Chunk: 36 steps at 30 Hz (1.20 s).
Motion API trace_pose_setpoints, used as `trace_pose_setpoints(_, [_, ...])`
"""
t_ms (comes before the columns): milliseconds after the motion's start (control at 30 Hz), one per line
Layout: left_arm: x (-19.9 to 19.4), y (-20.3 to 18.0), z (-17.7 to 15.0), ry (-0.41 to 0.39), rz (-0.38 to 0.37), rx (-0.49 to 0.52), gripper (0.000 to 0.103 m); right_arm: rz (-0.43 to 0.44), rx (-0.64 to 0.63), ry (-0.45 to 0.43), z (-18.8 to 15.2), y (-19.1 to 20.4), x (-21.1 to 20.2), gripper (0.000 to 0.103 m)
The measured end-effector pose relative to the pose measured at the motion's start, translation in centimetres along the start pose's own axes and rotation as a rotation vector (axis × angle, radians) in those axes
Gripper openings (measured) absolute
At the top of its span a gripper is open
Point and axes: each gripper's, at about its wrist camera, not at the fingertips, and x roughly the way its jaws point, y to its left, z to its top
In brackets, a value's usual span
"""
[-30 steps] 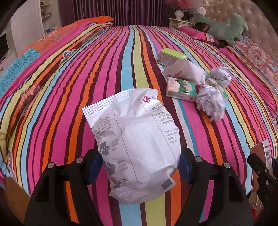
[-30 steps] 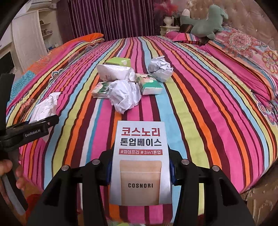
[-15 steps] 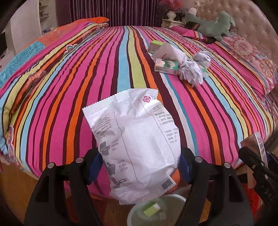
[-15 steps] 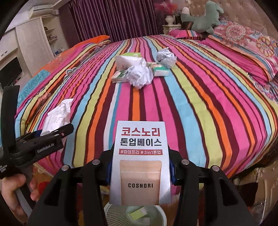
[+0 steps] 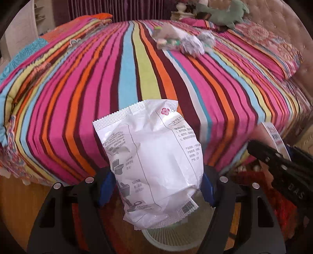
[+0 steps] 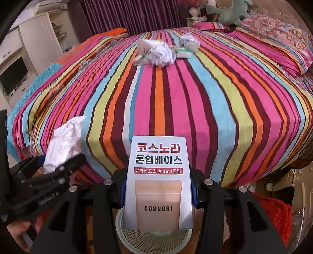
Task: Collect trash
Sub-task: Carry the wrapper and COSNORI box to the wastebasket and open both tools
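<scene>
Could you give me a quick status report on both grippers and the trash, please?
Left gripper shut on white packet. Right gripper shut on Cosnori box. Both above mesh bin. More trash on bed; nothing blocking.

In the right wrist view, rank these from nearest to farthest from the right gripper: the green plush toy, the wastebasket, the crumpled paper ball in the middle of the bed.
1. Wastebasket: on the floor just under the right gripper and the Cosnori box it grips.
2. Crumpled paper ball: mid-bed, in the litter pile.
3. Green plush toy: by the headboard, far right.
</scene>
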Motion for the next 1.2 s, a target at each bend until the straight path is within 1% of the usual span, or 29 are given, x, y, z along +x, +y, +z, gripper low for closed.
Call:
trace_pose_setpoints(100, [0.5, -0.7, -1.5, 0.032, -0.001, 0.022, 0.071, -0.015, -0.01, 0.023, -0.8, -0.1, 0.4, 0.045])
trace_pose_setpoints(167, [1.0, -1.1, -2.3, 0.057, 0.003, 0.038, 0.071, -0.04, -0.014, 0.052, -1.5, -0.4, 1.0, 0.045])
trace_pose_setpoints(233, [1.4, -1.3, -2.7, 0.078, 0.008, 0.05, 0.071, -0.052, -0.006, 0.081, -2.1, -0.9, 1.5, 0.045])
trace_pose_setpoints(333, [2.3, -1.6, -3.2, 0.121, -0.004, 0.059, 0.071, -0.067, 0.009, 0.13, -3.0, -1.5, 2.3, 0.045])
trace_pose_setpoints(533, [4.5, -1.8, -4.4, 0.227, -0.017, 0.063, 0.071, -0.016, 0.099, 0.28, -4.8, -3.1, 4.9, 0.045])
trace_pose_setpoints(667, [5.9, -1.8, -5.1, 0.307, -0.026, 0.06, 0.071, 0.004, 0.154, 0.328, -5.3, -4.0, 5.6, 0.045])
trace_pose_setpoints(800, [7.5, -1.9, -6.0, 0.388, -0.025, 0.056, 0.071, 0.037, 0.205, 0.413, -6.1, -4.5, 7.0, 0.045])
trace_pose_setpoints(867, [8.4, -1.7, -6.6, 0.439, -0.034, 0.057, 0.071, 0.069, 0.239, 0.476, -6.9, -4.6, 8.1, 0.045])
trace_pose_setpoints(1067, [11.7, -1.8, -8.7, 0.628, -0.084, 0.026, 0.071, 0.15, 0.33, 0.591, -8.7, -4.7, 10.1, 0.045])
trace_pose_setpoints(1133, [12.4, -1.9, -9.2, 0.671, -0.09, 0.016, 0.071, 0.179, 0.368, 0.636, -9.5, -4.8, 10.8, 0.045])
trace_pose_setpoints(1200, [13.1, -2.1, -9.7, 0.707, -0.094, 0.013, 0.071, 0.176, 0.389, 0.679, -10.1, -4.8, 11.5, 0.045])
